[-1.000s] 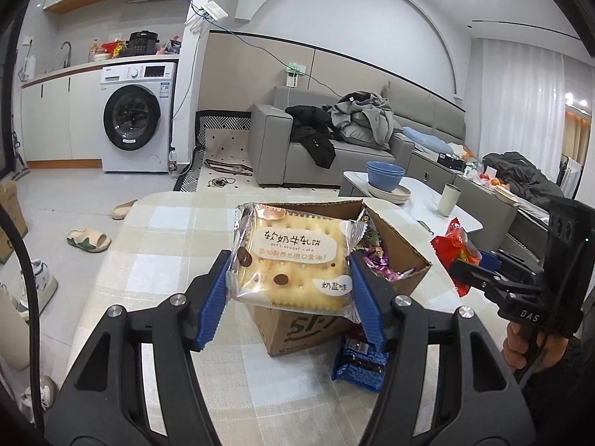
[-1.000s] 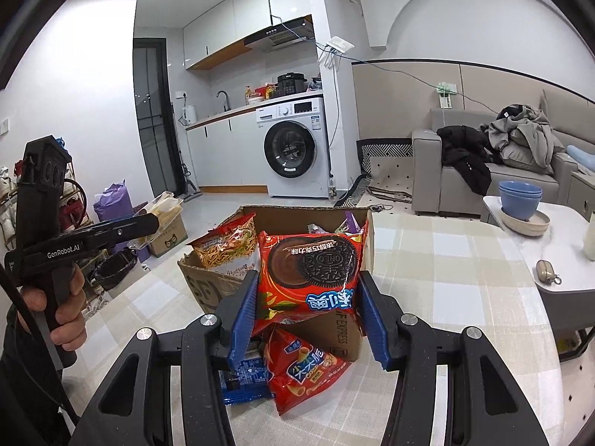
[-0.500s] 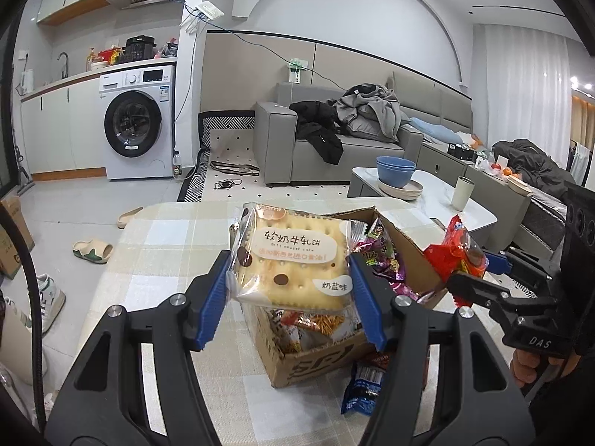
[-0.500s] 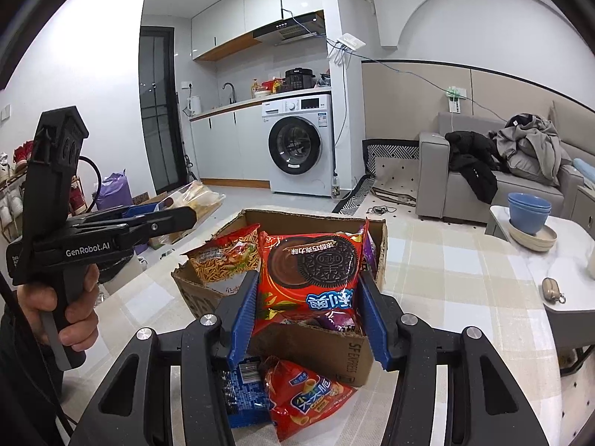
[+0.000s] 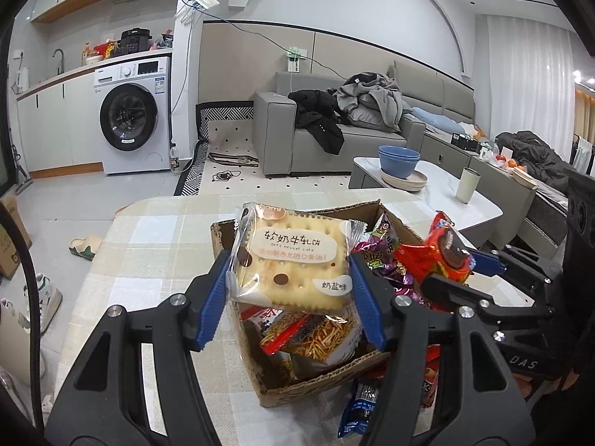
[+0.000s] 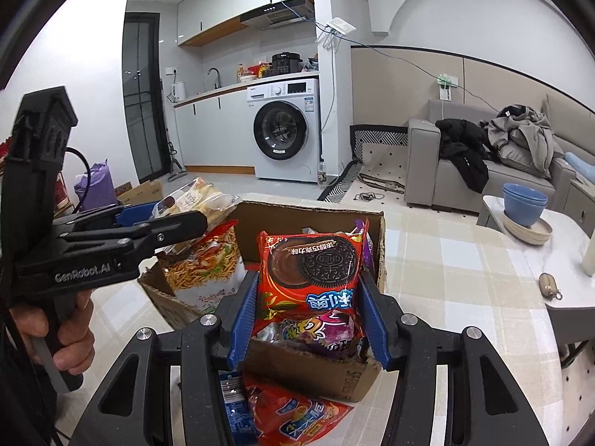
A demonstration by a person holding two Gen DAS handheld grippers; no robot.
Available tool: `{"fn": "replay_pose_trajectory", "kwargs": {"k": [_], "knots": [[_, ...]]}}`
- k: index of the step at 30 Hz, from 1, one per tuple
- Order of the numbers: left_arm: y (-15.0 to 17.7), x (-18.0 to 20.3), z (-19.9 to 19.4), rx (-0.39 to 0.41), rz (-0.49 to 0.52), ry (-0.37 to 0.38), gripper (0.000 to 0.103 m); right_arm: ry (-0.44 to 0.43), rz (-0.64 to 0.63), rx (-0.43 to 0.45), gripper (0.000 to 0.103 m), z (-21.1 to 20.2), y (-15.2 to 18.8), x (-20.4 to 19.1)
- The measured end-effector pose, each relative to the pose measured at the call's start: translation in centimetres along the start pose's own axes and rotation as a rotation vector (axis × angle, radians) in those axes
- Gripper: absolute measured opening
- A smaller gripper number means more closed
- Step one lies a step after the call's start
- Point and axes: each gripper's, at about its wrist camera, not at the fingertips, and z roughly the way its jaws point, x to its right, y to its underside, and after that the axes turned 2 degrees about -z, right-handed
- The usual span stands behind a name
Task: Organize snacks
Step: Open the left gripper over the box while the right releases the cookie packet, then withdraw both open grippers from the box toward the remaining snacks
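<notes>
Depositing step: left gripper (image 5: 290, 286) clamps cracker pack (image 5: 293, 260), right gripper (image 6: 306, 312) clamps Oreo pack (image 6: 310, 271), both above cardboard box (image 6: 316, 212); next, part fingers

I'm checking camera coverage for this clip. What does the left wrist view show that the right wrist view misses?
Left wrist only: the cracker pack's printed front, clamped in the left gripper.
Right wrist only: the Oreo pack's front in the right gripper, and the person's left hand.
Both: the cardboard box of snacks.
</notes>
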Motion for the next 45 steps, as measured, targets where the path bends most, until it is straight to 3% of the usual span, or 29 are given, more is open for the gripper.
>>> {"fn": "replay_pose_trajectory", "kwargs": {"k": [12,26,29,33,35,38,40,45], "knots": [[0.3,2.3,2.9,-0.020,0.046,0.004,0.059,0.022,-0.046,-0.050,0.053,2.9,-0.3,-0.6],[0.7,2.8,5.8,-0.077,0.089,-0.047,0.065,0.028,-0.071,-0.064,0.056,4.0,-0.6,-0.7],[0.8,2.9,5.5,-0.076,0.094,-0.037,0.065,0.037,-0.074,-0.052,0.063,3.5,-0.4,-0.4],[1.1,3.0,4.5,-0.070,0.105,-0.046,0.081,0.038,-0.058,-0.026,0.083,2.4,-0.2,0.1],[1.2,2.8,3.6,-0.060,0.083,-0.028,0.082,0.041,-0.044,-0.015,0.089,1.6,0.0,0.6],[1.2,2.5,2.5,-0.071,0.047,-0.003,0.088,0.030,-0.026,-0.023,0.093,0.6,0.3,1.1],[1.4,2.3,1.9,-0.077,0.031,-0.001,0.102,0.026,-0.010,-0.022,0.096,-0.3,0.7,1.4],[2.8,2.4,-1.0,-0.043,0.038,-0.013,0.102,0.002,0.041,-0.031,0.102,-2.1,1.8,2.2]]}}
